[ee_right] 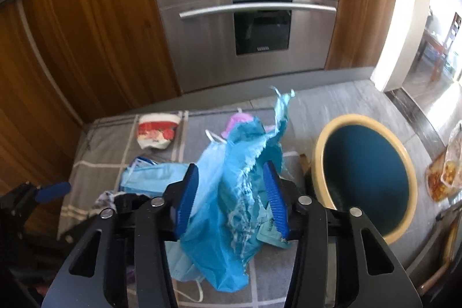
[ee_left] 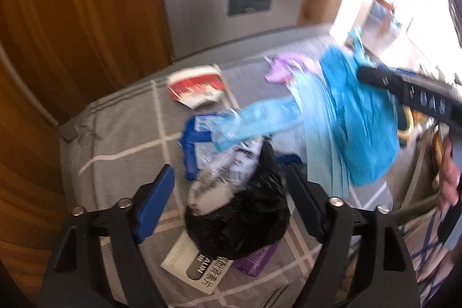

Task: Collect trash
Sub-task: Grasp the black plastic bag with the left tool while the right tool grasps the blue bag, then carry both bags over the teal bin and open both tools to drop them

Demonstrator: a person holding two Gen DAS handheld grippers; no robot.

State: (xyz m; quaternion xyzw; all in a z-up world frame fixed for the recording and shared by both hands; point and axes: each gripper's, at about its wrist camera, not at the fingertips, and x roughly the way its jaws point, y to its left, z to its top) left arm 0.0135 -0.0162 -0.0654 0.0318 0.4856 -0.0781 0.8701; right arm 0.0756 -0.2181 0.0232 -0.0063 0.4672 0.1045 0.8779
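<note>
Between the right gripper's (ee_right: 232,202) blue pads sits a crumpled blue plastic bag (ee_right: 231,192). Both pads look pressed into it, so I'd call that clamped on the bag, and the bag hangs up off the floor mat (ee_right: 95,163) with a ragged end sticking up on the far side. A pale blue face mask (ee_right: 153,175) trails off to the left of it.

Over on the left, the left gripper (ee_left: 229,175) has its fingers spread wide, one on each side of a lumpy black bag (ee_left: 245,221). There's a clear gap at the left pad, so it's not gripping anything.

The black bag lies on the mat on top of a white leaflet (ee_left: 190,264), with a blue and white wrapper (ee_left: 196,140) just behind it. Further back there's a squashed red and white paper cup (ee_left: 196,88) and, to its right, something purple (ee_left: 283,68), too blurry to tell what.

To the right of the mat stands a round tub (ee_right: 317,152) with a cream rim and dark teal inside. At the far end are a steel oven (ee_right: 202,48) and wooden cabinets (ee_right: 86,48).
</note>
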